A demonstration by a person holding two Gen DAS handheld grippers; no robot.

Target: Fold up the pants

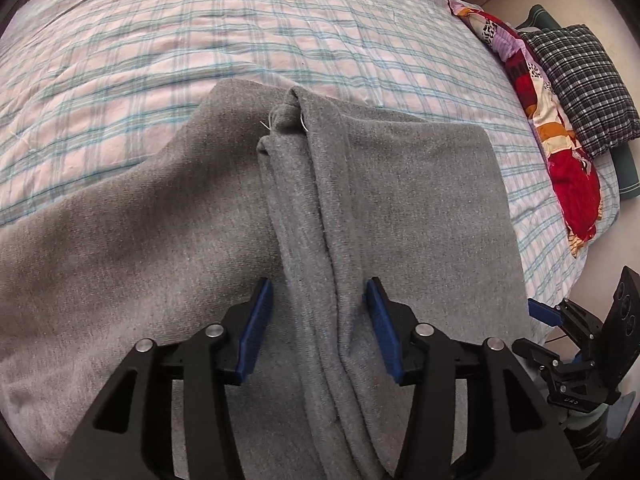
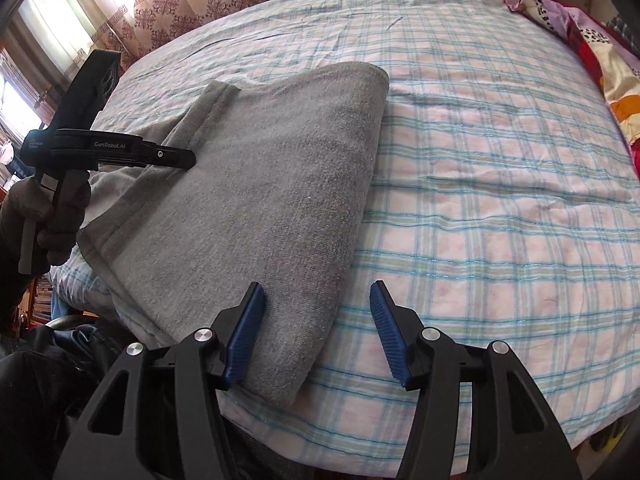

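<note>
Here I am looking down on a bed with grey pants lying folded across its checked sheet.

The pants are sitting near the bed's front edge, a raised ridge of cloth running between the parted pads of my left claw, which are not pressing it. My right claw is hanging apart too, straddling the fold's edge, gripping nothing. A gloved hand is holding the left tool.

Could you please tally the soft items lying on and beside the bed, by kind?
Grey knit pants: 1
Pink and teal plaid bedsheet: 1
Red patchwork floral quilt: 1
Black and white checked pillow: 1
Total: 4
</note>
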